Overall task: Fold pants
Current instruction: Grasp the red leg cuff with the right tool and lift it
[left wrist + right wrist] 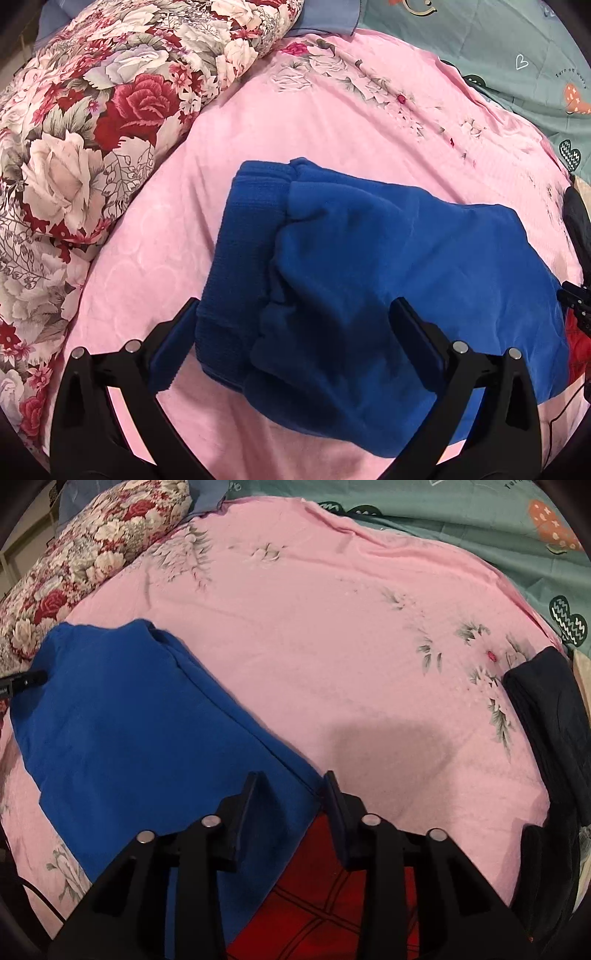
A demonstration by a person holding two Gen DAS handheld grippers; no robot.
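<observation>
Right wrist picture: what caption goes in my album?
Right gripper open over a corner of folded blue pants on a pink sheet.

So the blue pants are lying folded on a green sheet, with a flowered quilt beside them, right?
Not quite: the sheet under the blue pants is pink, not green, as the left wrist view shows. The flowered quilt does lie beside them.

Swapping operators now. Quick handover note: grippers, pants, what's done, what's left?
Left gripper: open, jaws straddling the waistband end of the blue pants, no grip.
Right gripper: partly open over the pants' near corner, pads not pressing.
Pants lie folded over on the pink sheet; dark garment at the right edge.
Left: probably one more fold, then neaten.
</observation>
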